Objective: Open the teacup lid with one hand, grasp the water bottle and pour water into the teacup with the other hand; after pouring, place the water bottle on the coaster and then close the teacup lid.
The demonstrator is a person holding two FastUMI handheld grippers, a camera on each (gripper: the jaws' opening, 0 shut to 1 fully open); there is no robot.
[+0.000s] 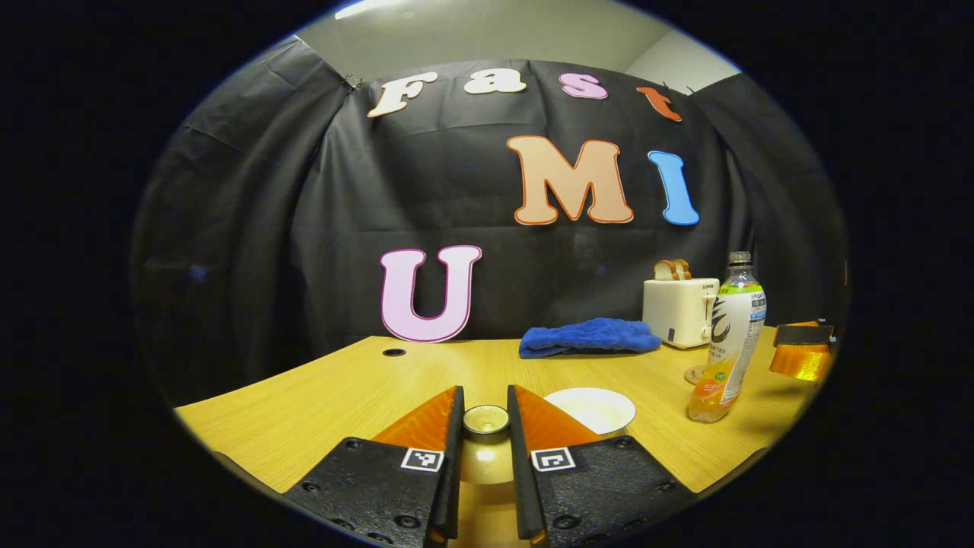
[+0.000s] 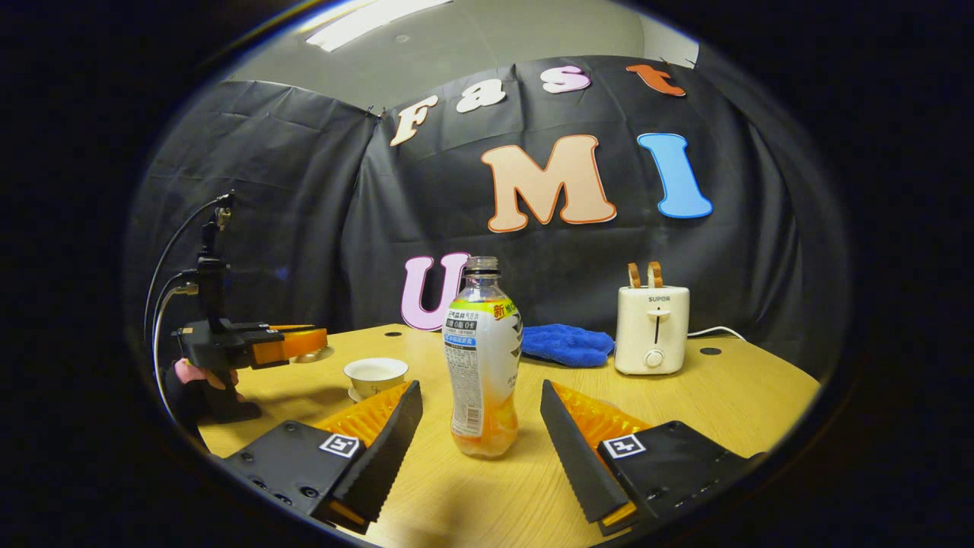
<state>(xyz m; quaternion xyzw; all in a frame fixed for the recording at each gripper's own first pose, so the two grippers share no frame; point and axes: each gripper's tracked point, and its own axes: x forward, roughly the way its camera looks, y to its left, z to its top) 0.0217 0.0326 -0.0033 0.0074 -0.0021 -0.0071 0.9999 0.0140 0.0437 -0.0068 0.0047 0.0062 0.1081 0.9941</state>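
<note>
The teacup lid [image 1: 486, 420] is held lifted by its knob between the narrowed left gripper [image 1: 485, 426] fingers, while the water bottle [image 2: 482, 358], upright on the table [image 2: 730, 396], is framed by the wide-open right gripper [image 2: 481, 426], so closing on it is judged next

The left gripper view is taken low over the table [image 1: 342, 396], faced toward the cloth wall, the water bottle [image 1: 727, 342] at three o'clock. The right gripper view is set near that water bottle [image 2: 482, 358], dead ahead. The toaster [image 2: 652, 331] and blue cloth [image 2: 567, 344] are shared.
</note>
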